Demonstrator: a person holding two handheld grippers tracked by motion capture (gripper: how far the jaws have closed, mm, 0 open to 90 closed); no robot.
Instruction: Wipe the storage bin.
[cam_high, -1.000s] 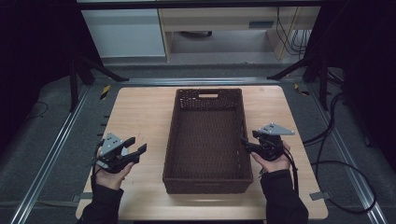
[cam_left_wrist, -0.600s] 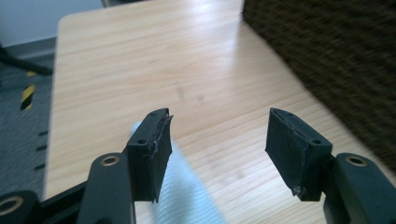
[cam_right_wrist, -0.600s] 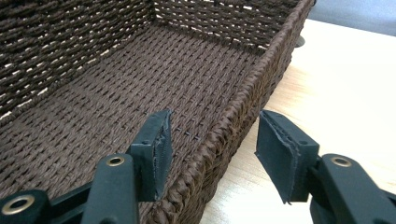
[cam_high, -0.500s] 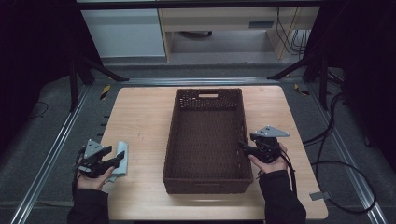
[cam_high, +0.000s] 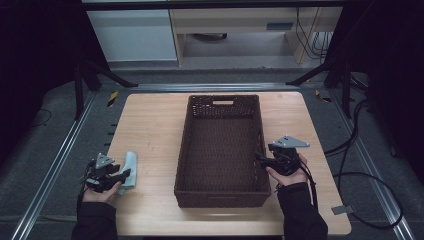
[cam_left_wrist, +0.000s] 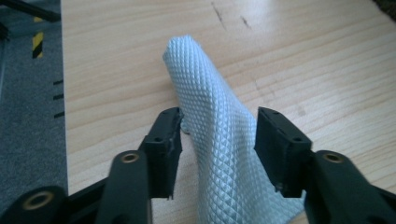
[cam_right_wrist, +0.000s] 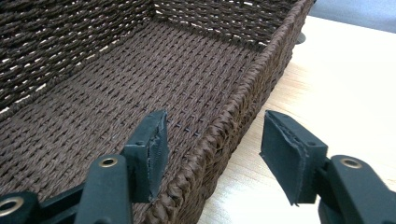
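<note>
The left claw (cam_left_wrist: 217, 140) is held open around a raised fold of the pale blue cloth (cam_left_wrist: 219, 135) at the table's (cam_high: 150, 120) left edge. The cloth is judged soft, light; this fold suits gripping.

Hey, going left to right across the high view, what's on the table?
Left hand-held gripper → light blue cloth → brown woven basket → right hand-held gripper, all on the wooden table.
</note>
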